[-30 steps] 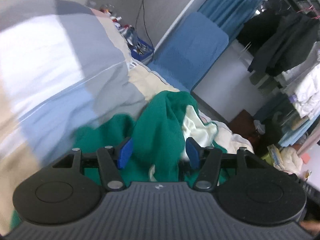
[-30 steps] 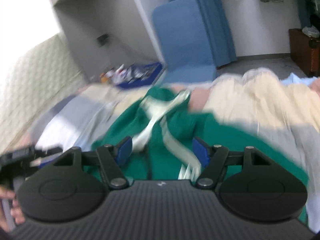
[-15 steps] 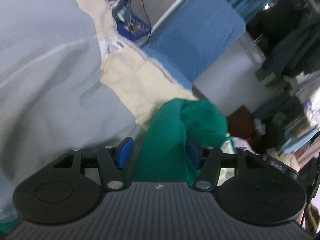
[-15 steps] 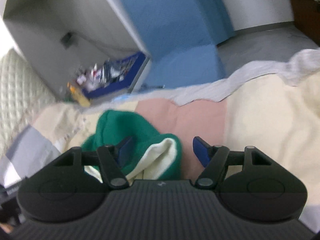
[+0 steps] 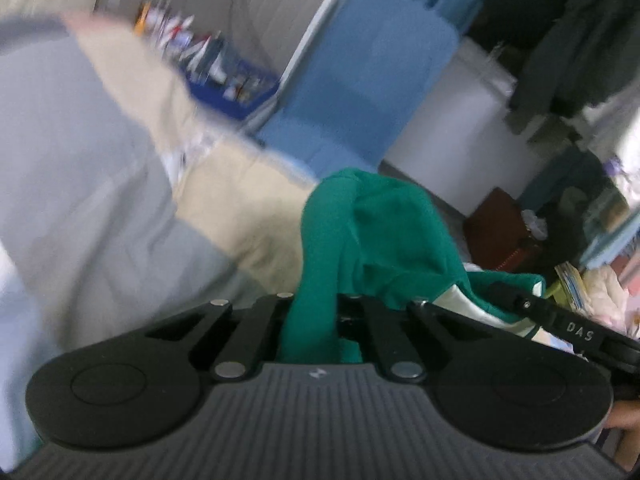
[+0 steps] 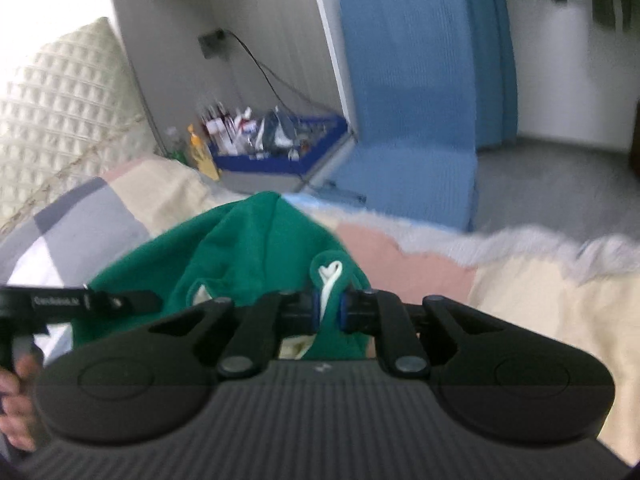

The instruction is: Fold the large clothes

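Each hand-held gripper, left (image 5: 316, 316) and right (image 6: 329, 309), pinches a bunched edge of the green garment (image 6: 256, 256) above the bed (image 6: 540, 300).

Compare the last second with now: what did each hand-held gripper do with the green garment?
Both closed on it. The left hand-held gripper, open a second ago, now pinches a bunch of the green garment; the right hand-held gripper has clamped its green-and-white edge. The garment went from spread out to gathered and lifted. The patchwork bedspread and blue chair stayed put.
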Demonstrator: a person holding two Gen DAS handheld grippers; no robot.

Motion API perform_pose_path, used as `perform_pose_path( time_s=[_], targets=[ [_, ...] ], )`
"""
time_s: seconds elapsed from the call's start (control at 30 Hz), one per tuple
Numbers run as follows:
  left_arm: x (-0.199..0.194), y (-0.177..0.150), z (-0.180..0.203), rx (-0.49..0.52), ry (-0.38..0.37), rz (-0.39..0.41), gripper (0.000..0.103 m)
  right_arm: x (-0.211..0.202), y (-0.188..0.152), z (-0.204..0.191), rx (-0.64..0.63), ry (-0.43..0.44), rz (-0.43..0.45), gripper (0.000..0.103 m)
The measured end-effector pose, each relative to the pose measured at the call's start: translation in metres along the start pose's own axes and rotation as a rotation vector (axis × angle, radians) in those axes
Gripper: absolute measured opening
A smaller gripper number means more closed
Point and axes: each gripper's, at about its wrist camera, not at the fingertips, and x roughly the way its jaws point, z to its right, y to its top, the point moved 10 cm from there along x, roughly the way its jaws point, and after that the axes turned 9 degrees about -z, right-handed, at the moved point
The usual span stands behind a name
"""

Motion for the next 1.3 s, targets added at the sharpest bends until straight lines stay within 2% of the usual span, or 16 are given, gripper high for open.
perform_pose_path(
  time_s=[0.13,0.27,0.43,0.57,0.67,0.83,0.93,1.0,1.03,1.07,1.1,1.13,1.17,1.2,1.27,1.3],
  targets=[
    [-0.070,-0.006,0.028,0.066,-0.004,0.055,0.002,-0.077,0.006,-0.021,-0.059,-0.026,0.094,0.012],
    [-0.139,-0.034,0.054,0.134,0.006,0.097,0.002,-0.148,-0.010,-0.043,-0.072,-0.042,0.161,0.012],
    [-0.217,-0.105,0.080,0.221,0.035,0.112,0.002,-0.225,-0.064,-0.078,-0.128,-0.094,0.237,0.012],
    [-0.254,-0.182,0.080,0.223,0.015,0.090,0.002,-0.268,-0.132,-0.096,-0.096,-0.082,0.252,0.012],
    [-0.267,-0.249,0.071,0.231,-0.002,0.070,0.003,-0.283,-0.189,-0.109,-0.090,-0.099,0.225,0.012],
    [-0.261,-0.342,0.050,0.203,-0.011,-0.002,0.003,-0.272,-0.279,-0.117,-0.063,-0.126,0.094,0.012],
    [-0.255,-0.370,0.044,0.206,0.008,-0.020,0.003,-0.253,-0.314,-0.110,-0.013,-0.118,0.016,0.012],
    [-0.256,-0.374,0.041,0.188,0.006,-0.012,0.004,-0.244,-0.328,-0.106,0.013,-0.117,-0.018,0.013],
    [-0.259,-0.376,0.041,0.182,0.001,-0.011,0.009,-0.243,-0.332,-0.106,0.033,-0.108,-0.017,0.014],
    [-0.262,-0.378,0.043,0.190,-0.014,-0.012,0.020,-0.242,-0.333,-0.102,0.053,-0.099,-0.012,0.014],
    [-0.267,-0.381,0.044,0.205,-0.030,-0.013,0.027,-0.242,-0.331,-0.100,0.070,-0.090,-0.005,0.014],
    [-0.271,-0.383,0.044,0.212,-0.040,-0.010,0.038,-0.241,-0.329,-0.098,0.077,-0.085,0.000,0.018],
    [-0.276,-0.385,0.044,0.219,-0.047,0.001,0.044,-0.241,-0.324,-0.097,0.086,-0.078,0.006,0.025],
    [-0.280,-0.386,0.043,0.230,-0.047,0.014,0.045,-0.243,-0.321,-0.095,0.100,-0.069,0.017,0.030],
    [-0.285,-0.385,0.045,0.262,-0.051,0.045,0.046,-0.249,-0.315,-0.092,0.136,-0.049,0.040,0.064],
    [-0.287,-0.387,0.043,0.262,-0.059,0.057,0.046,-0.252,-0.313,-0.092,0.150,-0.034,0.056,0.071]
  ],
)
